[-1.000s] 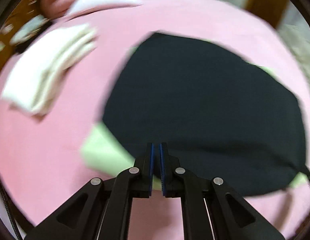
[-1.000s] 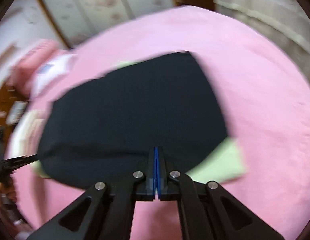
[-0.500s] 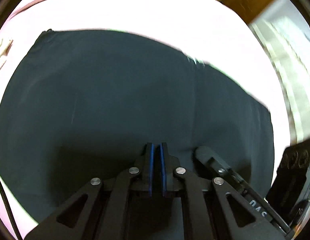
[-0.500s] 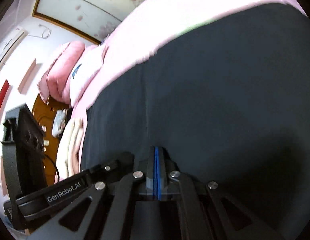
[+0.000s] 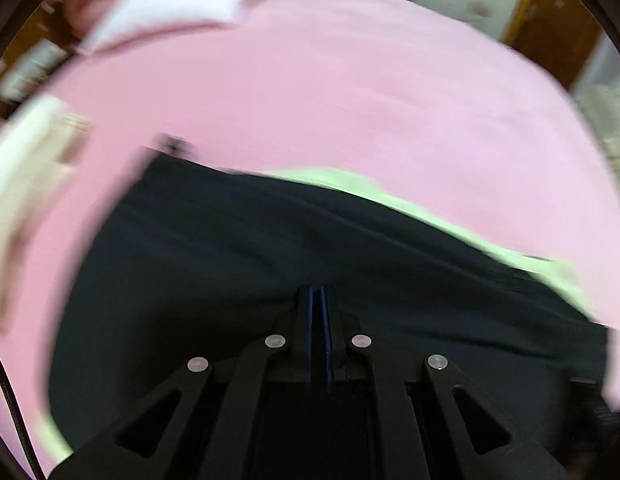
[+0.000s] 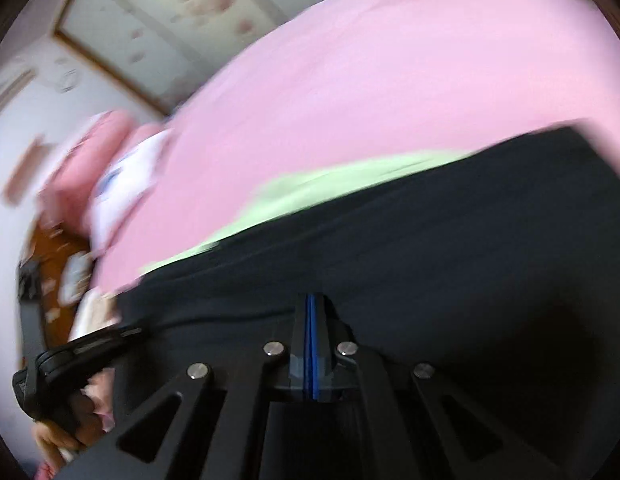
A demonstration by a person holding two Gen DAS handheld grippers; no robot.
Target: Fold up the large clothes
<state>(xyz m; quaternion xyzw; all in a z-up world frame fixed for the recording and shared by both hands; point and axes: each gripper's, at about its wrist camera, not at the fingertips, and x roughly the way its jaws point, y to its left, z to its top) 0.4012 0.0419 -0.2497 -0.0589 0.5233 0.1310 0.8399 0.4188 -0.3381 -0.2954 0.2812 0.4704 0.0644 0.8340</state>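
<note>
Both views blurred; detail is limited. The dark garment (image 5: 270,280) lies spread on the pink bed (image 5: 350,100), with a pale green layer (image 5: 450,220) showing along its far edge and at the near left corner; whether that green is the garment's lining or a separate cloth underneath cannot be told. Left tongs (image 5: 318,308): jaws closed to a thin slit, tips set against the dark cloth at its near edge. A fold of fabric appears pinched between the pads, though black on black makes this uncertain. Right tongs (image 6: 311,312): jaws fully closed, blue pads meeting, likewise planted in the near edge of the garment, probably nipping cloth. The left tool and the person's hand (image 6: 62,428) that carries it show at the lower left of the right view. A folded pale stack (image 5: 26,184) sits at the left side of the bed and a white pillow (image 5: 170,4) at the far end. Judgement: one lengthwise or crosswise fold looks to be in hand, the near edge gripped at two points. Garment is still broad and flat, so further folds and squaring up remain.
</note>
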